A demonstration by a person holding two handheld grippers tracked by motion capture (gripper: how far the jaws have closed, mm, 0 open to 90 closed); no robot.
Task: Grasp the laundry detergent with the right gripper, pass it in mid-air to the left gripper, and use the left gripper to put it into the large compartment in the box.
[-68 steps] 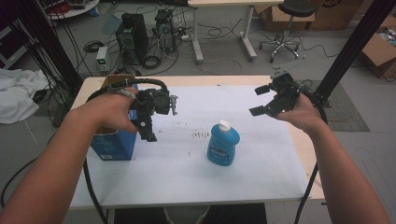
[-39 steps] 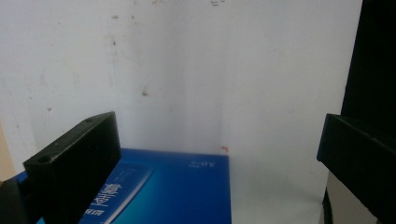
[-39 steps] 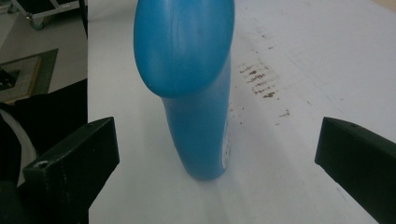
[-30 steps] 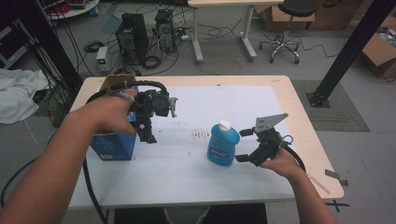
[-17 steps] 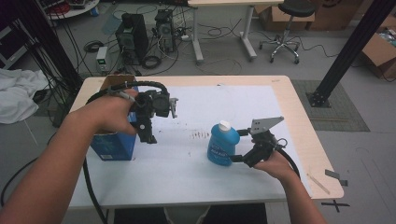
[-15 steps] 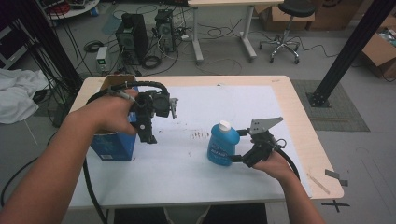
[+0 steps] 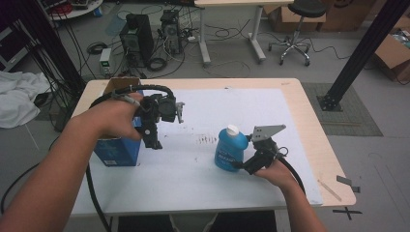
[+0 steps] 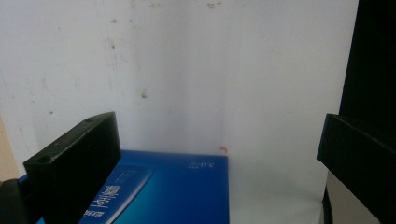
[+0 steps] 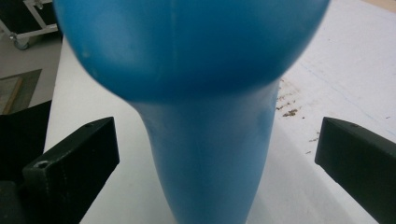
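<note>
In the lower right of the high view, the right gripper point(image 7: 240, 163) sits low on the table point(image 7: 290, 111), pressed up close to the blue bottle point(image 7: 230, 148) that stands just right of the frame's centre, white cap point(image 7: 233, 129) on top. In the right gripper view its jaws stand wide apart with the bottle's narrow waist point(image 9: 205, 158) between them, touching neither side. Further left and higher, the left gripper point(image 7: 153, 140) hangs in the air beside a blue box point(image 7: 116, 150) at the table's left edge; in the left gripper view its jaws are also spread open, with nothing between them but the white table cover point(image 8: 196, 70) and a corner of the box point(image 8: 173, 191) below.

The risk probably lies in the closing. The bottle is smooth and bulges above the waist, so a squeeze that lands off-centre could push it over or let it slip upward out of the jaws. Nudging forward before closing could tip it too.
</note>
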